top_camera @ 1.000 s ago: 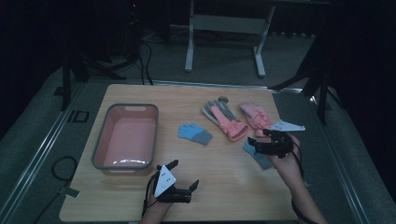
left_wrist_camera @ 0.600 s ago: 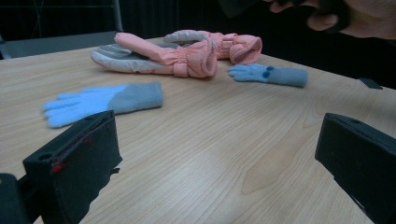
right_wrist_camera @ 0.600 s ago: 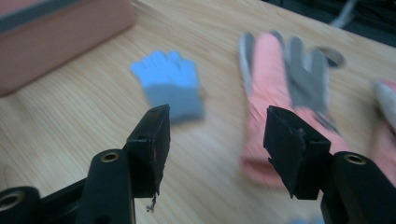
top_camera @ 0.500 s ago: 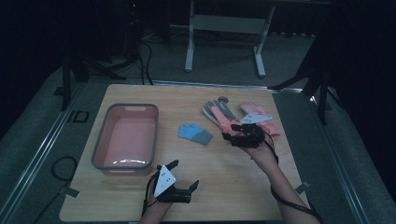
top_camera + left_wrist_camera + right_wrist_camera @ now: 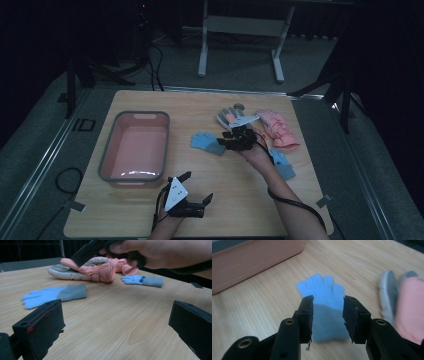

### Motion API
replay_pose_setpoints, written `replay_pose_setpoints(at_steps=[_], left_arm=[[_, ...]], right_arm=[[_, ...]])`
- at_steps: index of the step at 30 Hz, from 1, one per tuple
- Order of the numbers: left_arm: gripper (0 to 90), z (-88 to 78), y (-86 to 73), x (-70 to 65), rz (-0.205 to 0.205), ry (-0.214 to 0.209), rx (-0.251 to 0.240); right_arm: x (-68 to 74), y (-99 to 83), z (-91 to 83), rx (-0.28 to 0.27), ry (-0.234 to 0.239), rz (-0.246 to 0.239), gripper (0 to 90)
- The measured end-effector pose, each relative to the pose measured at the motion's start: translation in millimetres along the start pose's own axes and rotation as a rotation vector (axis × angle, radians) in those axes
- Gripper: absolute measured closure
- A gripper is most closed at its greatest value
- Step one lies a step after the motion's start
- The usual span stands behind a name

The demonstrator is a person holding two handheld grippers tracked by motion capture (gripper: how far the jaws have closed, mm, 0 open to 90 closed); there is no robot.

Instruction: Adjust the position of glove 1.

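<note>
Right gripper view: right gripper (image 5: 328,315) over the cuff of the blue glove (image 5: 324,305), jaws just been closing yet not pressing, cuff between them, fingers fanned toward 12 o'clock, likely lined up so for a pinch on the cuff. High view: same glove (image 5: 207,143) flat on the tabletop (image 5: 250,200), at 9 o'clock of that gripper and 3 o'clock of the pink bin (image 5: 134,150), probably its destination. Left gripper (image 5: 192,192) wide open and empty near the 6 o'clock edge, parked clear.
</note>
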State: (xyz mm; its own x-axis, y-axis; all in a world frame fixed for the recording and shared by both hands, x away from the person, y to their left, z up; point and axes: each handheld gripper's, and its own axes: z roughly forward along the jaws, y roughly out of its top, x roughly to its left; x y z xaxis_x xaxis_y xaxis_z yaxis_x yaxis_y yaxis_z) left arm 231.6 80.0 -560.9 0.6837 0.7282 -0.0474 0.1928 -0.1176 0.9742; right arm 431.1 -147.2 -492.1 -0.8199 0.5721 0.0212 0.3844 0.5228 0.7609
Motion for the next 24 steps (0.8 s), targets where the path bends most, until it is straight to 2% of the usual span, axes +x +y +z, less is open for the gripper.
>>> replay_pose_setpoints(at_steps=[3, 8, 10, 15, 17, 20, 22, 24], left_arm=[[0.0, -0.3, -0.1, 1.0, -0.006, -0.002, -0.002], [0.0, -0.4, -0.1, 0.9, -0.005, -0.003, -0.002], [0.0, -0.4, -0.1, 0.8, -0.002, -0.005, -0.001], [0.0, -0.4, -0.1, 0.2, -0.001, -0.007, -0.004], [0.0, -0.3, -0.1, 0.3, 0.0, -0.008, -0.002], [0.0, -0.2, -0.1, 0.3, 0.0, -0.009, -0.001], [0.0, -0.3, -0.1, 0.3, 0.0, -0.008, -0.002], [0.0, -0.3, -0.1, 0.2, 0.0, -0.007, -0.002]], right_arm=[[-0.9, 1.7, 14.7, 0.019, 0.017, -0.019, 61.3], [-2.8, 3.5, 32.7, 0.044, 0.026, -0.016, 61.6], [-4.2, 3.2, 47.7, 0.079, 0.027, -0.021, 62.9], [-7.1, -0.8, 66.6, 0.108, 0.024, -0.029, 63.4], [-7.9, -3.9, 73.3, 0.136, 0.031, -0.032, 63.6], [-8.7, -7.3, 76.9, 0.129, 0.042, -0.02, 64.3], [-7.5, -7.1, 77.3, 0.134, 0.037, -0.041, 65.0], [-6.1, -6.9, 77.5, 0.137, 0.026, -0.066, 70.2]])
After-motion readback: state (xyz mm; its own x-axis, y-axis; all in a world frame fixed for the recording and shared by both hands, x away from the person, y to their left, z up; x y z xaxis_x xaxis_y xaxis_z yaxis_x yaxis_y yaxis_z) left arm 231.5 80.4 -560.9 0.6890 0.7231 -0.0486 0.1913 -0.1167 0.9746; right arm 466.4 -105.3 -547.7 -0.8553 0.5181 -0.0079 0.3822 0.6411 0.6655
